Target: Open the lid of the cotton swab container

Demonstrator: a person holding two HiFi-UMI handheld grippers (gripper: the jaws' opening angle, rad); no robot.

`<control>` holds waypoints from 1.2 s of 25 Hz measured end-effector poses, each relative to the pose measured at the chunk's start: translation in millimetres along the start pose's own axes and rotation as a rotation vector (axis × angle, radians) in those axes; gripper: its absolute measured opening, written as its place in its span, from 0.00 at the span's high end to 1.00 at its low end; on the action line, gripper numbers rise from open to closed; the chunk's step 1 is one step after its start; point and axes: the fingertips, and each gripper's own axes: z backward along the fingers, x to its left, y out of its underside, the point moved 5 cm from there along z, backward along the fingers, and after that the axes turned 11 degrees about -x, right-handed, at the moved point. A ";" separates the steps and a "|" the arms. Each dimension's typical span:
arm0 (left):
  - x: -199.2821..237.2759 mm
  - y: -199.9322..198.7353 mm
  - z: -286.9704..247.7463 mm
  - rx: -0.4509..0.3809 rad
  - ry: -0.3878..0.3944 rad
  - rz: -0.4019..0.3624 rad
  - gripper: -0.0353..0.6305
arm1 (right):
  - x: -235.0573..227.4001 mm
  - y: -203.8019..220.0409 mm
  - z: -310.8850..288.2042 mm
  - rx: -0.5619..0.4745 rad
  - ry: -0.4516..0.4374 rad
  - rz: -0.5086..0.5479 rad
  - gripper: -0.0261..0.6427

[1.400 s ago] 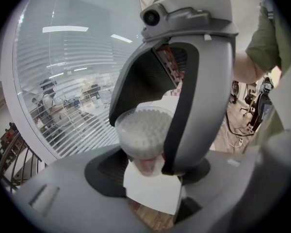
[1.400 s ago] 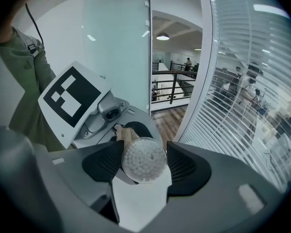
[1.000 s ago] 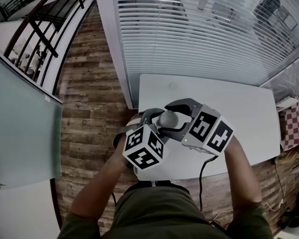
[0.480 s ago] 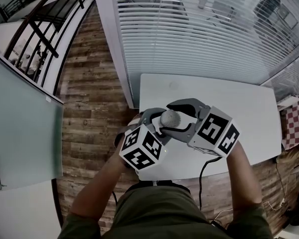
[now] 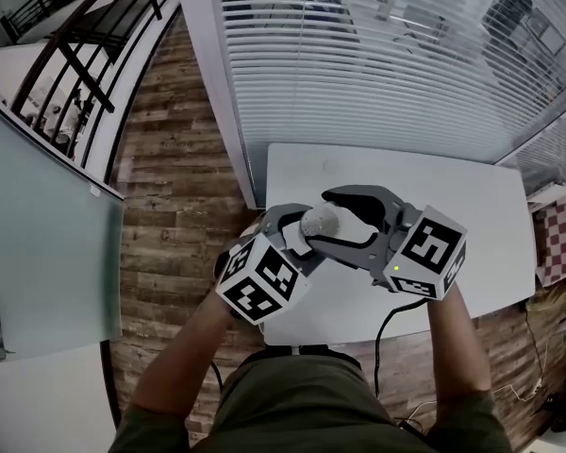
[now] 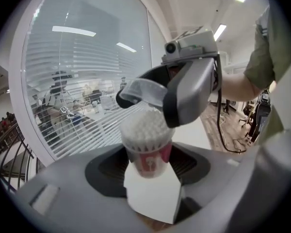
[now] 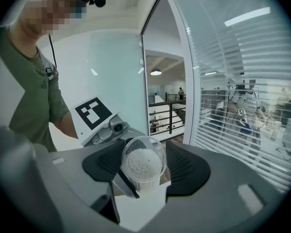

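The cotton swab container (image 5: 318,223) is a small clear cup with a red label (image 6: 148,160), packed with white swabs. It is held above the near left part of the white table (image 5: 443,192). My left gripper (image 5: 300,232) comes in from the lower left and is shut on the cup's body. From the right, my right gripper (image 5: 334,219) reaches over the top of the cup. Its pads are closed on the clear round lid (image 7: 144,160), through which the swab heads show. In the left gripper view the swab tops (image 6: 145,125) look uncovered, with the right gripper's jaws just above them.
A window wall with white blinds (image 5: 377,55) runs behind the table. Wooden floor (image 5: 170,187) lies to the left, beside a frosted glass door (image 5: 38,243). A black cable (image 5: 385,333) hangs off the table's near edge. A checked cloth (image 5: 557,229) lies at the far right.
My right gripper has swung to the right and tilted up, drawing its jaws back over the cup's top. The left gripper, with the cup in it, has barely shifted.
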 end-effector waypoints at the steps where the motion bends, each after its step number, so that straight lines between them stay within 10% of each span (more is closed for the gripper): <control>1: 1.3 -1.7 1.3 -0.007 0.000 0.007 0.55 | -0.9 -4.2 2.8 -0.044 0.005 -0.006 0.55; 10: 12.5 -21.4 4.9 -0.046 -0.019 0.022 0.55 | -12.6 -20.4 34.2 -0.299 0.066 -0.057 0.55; 30: 21.1 -43.8 7.3 -0.076 -0.047 0.016 0.55 | -24.2 -5.2 63.7 -0.358 0.112 -0.133 0.55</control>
